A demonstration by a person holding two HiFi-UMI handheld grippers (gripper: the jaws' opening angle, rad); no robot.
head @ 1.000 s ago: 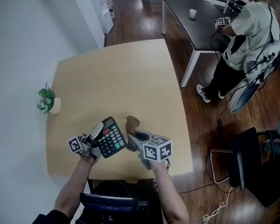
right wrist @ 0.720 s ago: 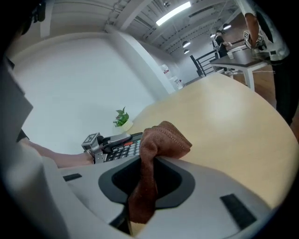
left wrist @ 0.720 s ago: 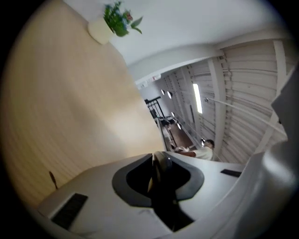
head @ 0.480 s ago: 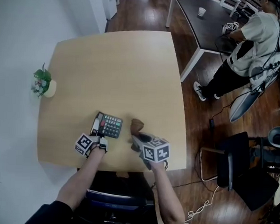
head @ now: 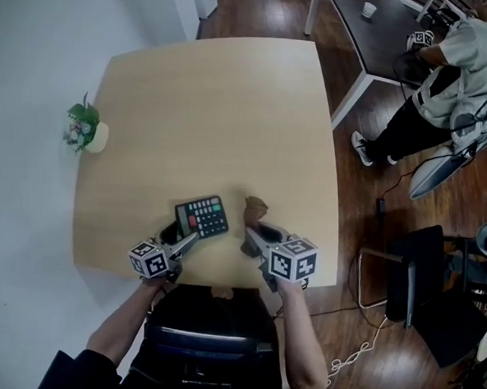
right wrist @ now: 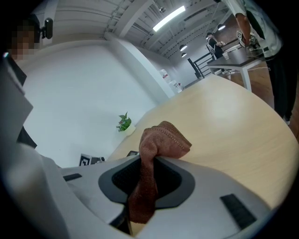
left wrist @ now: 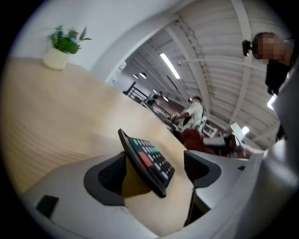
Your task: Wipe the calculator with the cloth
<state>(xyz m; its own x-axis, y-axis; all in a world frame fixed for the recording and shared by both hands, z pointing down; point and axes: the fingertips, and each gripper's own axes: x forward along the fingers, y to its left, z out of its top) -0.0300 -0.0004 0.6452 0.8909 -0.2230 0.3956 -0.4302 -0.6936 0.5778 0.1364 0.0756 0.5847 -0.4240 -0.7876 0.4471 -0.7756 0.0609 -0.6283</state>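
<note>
- At the near edge of the table (head: 216, 106), head view: the calculator (head: 202, 217) lies keys up, close to the person, where both hands can reach it.
- The left gripper (head: 181, 237) sits at its near-left corner. The right gripper (head: 254, 233) is just beside it on the right, with the cloth (head: 257, 207) bunched at its tip. Cloth and calculator are apart.
- A small potted plant (head: 85, 128) stands well off at the far-left edge, out of the work.
- Left gripper view: the left gripper (left wrist: 155, 170) has its jaws spread wide, having just been opening. The calculator (left wrist: 148, 158) stands between them, tilted in this view. Bare wood shows on both sides of it, so neither pad presses it. Whether an edge brushes the left pad I can't tell.
- Judgement: it reads as let go, set down so the table carries it.
- Right gripper view: the right gripper (right wrist: 147, 182) has its jaws pressed together on the brown cloth (right wrist: 156, 147). A wad folds over above the pads and a tail hangs below.
- Judgement: the wad leads the jaws so that fabric, not plastic, meets the keys.
- The table (right wrist: 224, 121) ahead of the cloth is bare. The calculator lies off to the left of this view, barely seen.
- Judgement: the wiping stroke is not on; the cloth has to cross left onto the keys, and the loose calculator may skid.
</note>
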